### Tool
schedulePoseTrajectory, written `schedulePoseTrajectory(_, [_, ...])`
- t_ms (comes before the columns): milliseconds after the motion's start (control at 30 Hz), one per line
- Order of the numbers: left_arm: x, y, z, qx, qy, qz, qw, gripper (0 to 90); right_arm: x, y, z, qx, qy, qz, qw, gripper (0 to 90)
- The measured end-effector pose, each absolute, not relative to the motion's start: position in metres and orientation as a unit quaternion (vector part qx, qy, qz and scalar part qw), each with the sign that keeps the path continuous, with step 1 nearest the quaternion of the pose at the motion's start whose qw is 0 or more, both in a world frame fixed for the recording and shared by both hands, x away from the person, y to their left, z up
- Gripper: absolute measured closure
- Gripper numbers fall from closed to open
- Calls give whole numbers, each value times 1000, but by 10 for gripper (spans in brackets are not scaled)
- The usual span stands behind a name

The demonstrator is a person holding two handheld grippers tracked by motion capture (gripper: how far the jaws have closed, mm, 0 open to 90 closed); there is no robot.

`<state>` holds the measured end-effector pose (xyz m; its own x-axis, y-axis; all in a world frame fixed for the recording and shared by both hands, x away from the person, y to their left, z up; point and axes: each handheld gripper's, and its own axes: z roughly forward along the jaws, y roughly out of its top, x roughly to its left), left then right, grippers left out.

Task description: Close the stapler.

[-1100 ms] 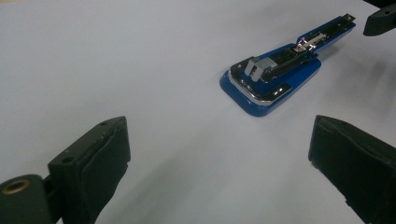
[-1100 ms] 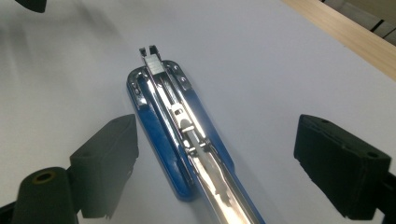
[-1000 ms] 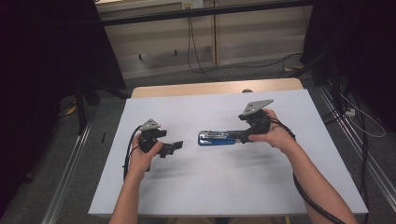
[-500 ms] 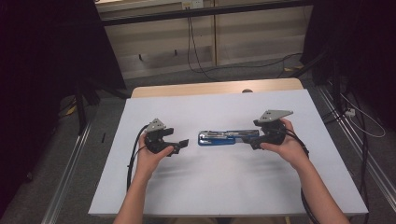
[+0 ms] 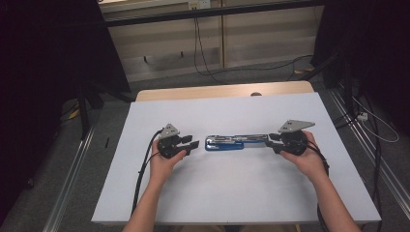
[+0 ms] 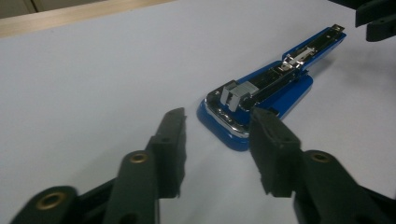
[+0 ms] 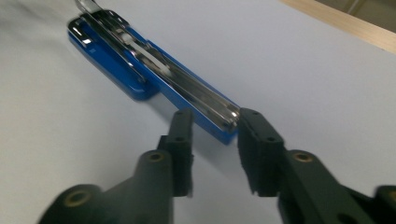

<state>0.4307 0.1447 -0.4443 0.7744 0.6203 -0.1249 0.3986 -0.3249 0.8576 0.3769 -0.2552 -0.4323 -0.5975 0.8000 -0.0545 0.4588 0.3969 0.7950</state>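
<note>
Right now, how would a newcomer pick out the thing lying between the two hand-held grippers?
Start at the white table; near its middle, between the hands, lies a blue stapler. It is swung open flat in a long strip, its silver staple channel facing up, the one coloured thing on the white surface.

You have a blue stapler [image 5: 237,143] with silver metal inner parts on a plain white surface [image 5: 232,193], its far edge pale wood. Both grippers black, grey top plates.

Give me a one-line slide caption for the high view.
Two hand-held grippers, left and right, meet opposite ends of an opened blue stapler on a white table.
</note>
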Motion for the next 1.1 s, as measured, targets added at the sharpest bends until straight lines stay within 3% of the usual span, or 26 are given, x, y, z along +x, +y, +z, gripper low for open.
schedulePoseTrajectory(67, [432,143,-445,807,316,109,487,699,377,-259,-435,399,804,383,220,816])
schedulePoseTrajectory(167, [433,139,-446,815,313,100,477,783,377,-264,-439,414,799,377,220,900])
schedulePoseTrajectory(333, [432,129,-447,818,303,102,477,885,377,-272,-444,434,793,364,224,900])
schedulePoseTrajectory(1100, [435,107,-460,828,294,100,466,900,390,-248,-460,418,821,331,204,900])
